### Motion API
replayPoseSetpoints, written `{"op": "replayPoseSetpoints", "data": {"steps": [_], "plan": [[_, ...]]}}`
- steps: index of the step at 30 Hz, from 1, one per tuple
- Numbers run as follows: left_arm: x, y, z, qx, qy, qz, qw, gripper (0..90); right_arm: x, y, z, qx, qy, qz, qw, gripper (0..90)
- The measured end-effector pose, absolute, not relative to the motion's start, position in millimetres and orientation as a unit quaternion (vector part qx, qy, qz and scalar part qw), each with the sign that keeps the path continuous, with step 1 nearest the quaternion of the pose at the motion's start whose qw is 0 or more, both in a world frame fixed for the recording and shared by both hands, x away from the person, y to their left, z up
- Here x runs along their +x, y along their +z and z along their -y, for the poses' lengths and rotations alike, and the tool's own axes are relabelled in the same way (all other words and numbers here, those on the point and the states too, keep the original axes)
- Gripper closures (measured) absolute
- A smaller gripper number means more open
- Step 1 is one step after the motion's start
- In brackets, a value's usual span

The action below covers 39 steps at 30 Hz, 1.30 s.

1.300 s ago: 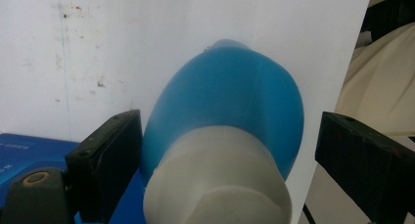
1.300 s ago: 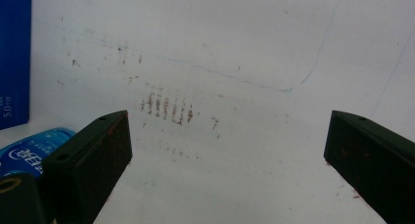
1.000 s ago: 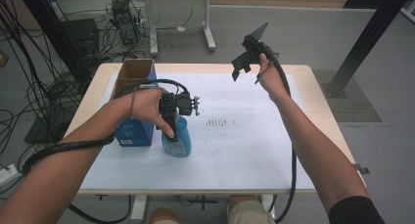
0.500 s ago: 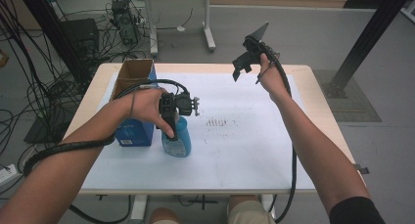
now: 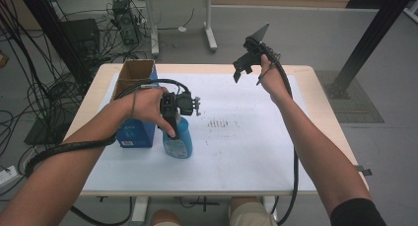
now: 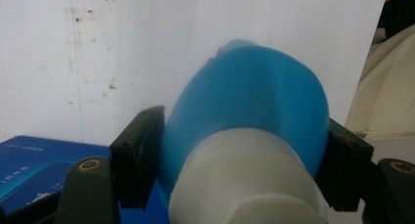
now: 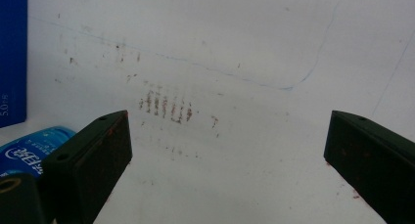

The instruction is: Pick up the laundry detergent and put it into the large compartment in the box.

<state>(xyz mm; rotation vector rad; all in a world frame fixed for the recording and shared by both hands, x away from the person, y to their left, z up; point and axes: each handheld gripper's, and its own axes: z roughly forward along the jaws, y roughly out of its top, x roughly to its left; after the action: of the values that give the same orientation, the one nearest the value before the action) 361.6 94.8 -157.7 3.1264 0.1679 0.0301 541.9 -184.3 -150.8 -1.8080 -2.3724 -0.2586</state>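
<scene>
Clamping bottle [image 5: 178, 139] near its cap, left gripper [image 5: 173, 118] is steadying it; right gripper [image 5: 245, 63] is hovering wide open, empty, likely clearing space.

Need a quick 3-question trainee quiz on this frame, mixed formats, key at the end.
1. True or false: the left hand-held gripper is shut on the blue bottle.
2. Multiple choice: what stands right beside the blue bottle, on its left in the high view? A) blue box B) red cup C) metal bowl
3. Fill in: the right hand-held gripper, raised above the white mat, has its jaws ____.

Key: 1 true, its pads press both sides of the bottle below the white cap. 2 A. 3 open, with nothing between them.
</scene>
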Motion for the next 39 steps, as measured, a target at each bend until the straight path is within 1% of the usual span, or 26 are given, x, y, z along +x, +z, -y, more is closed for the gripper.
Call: {"op": "replayPoseSetpoints", "data": {"steps": [7,18,39], "plan": [[363.3,-163.4,-94.2,0.999,0.006,-0.051,0.006,29.9,542.9,-152.0,184.5,-0.603,-0.084,0.790,0.075,3.8],[367.1,-163.3,-94.2,0.999,-0.001,-0.042,0.006,32.3,543.8,-152.7,185.6,-0.604,-0.083,0.789,0.074,3.8],[368.7,-163.7,-90.9,0.999,-0.003,-0.033,0.000,33.1,542.6,-152.8,182.4,-0.602,-0.083,0.791,0.073,3.8]]}}
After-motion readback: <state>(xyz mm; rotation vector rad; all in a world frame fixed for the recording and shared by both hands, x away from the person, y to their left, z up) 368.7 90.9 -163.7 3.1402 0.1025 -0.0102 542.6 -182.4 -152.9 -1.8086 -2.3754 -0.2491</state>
